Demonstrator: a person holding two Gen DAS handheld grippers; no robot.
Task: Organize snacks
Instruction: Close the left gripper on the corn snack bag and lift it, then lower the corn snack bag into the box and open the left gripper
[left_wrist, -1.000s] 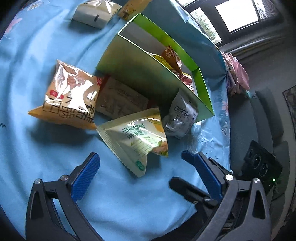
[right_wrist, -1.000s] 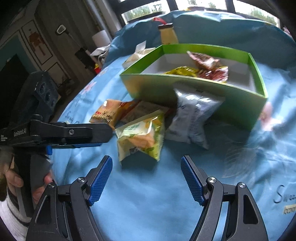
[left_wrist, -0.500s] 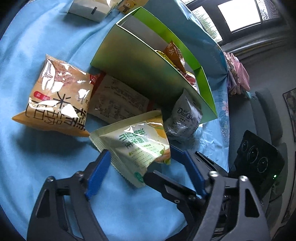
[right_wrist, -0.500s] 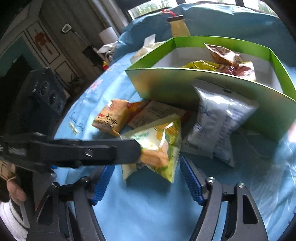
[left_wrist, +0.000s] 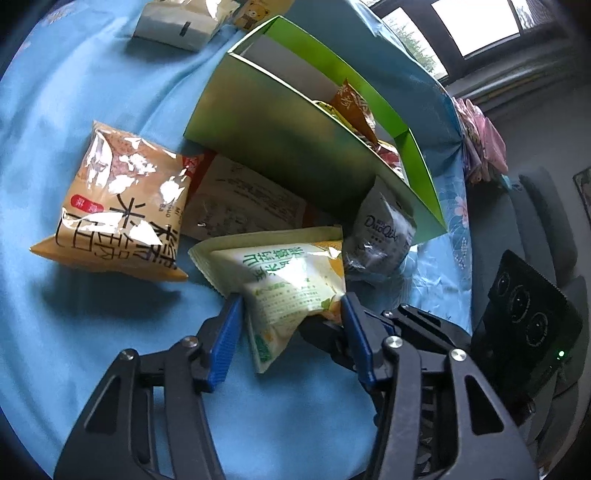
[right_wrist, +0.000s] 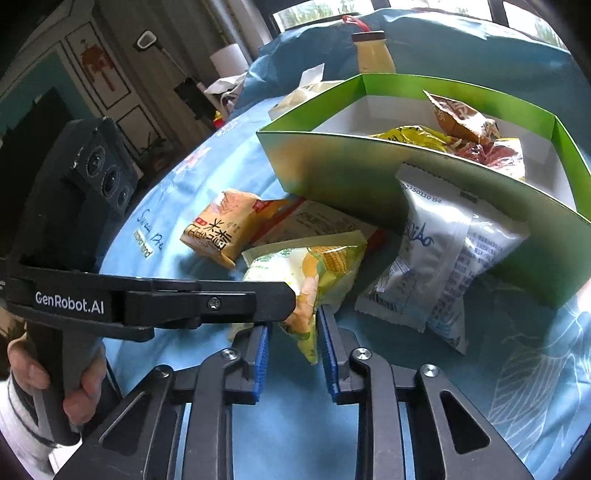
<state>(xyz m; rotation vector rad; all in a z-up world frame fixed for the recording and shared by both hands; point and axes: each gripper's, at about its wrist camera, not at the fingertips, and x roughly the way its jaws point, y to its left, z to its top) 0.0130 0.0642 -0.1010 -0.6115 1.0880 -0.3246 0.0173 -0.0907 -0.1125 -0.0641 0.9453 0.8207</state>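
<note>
A green-and-white corn snack bag (left_wrist: 284, 280) lies on the blue cloth in front of the green box (left_wrist: 295, 147). My left gripper (left_wrist: 291, 310) is shut on its near end. My right gripper (right_wrist: 293, 332) is shut on the same bag (right_wrist: 314, 273) from the other side. The green box (right_wrist: 332, 166) holds several snack packs. An orange bag (left_wrist: 118, 206), a flat pale packet (left_wrist: 240, 206) and a silver-white bag (left_wrist: 380, 232) lie by the box wall.
A white packet (left_wrist: 177, 18) lies beyond the box. A yellow bottle (right_wrist: 371, 53) stands behind the box. A sofa (left_wrist: 535, 221) is off the table's edge. Bare blue cloth (right_wrist: 480, 387) lies in front of the bags.
Both grippers moved forward to the corn snack bag and closed on it; a second ago both were open and short of it.
</note>
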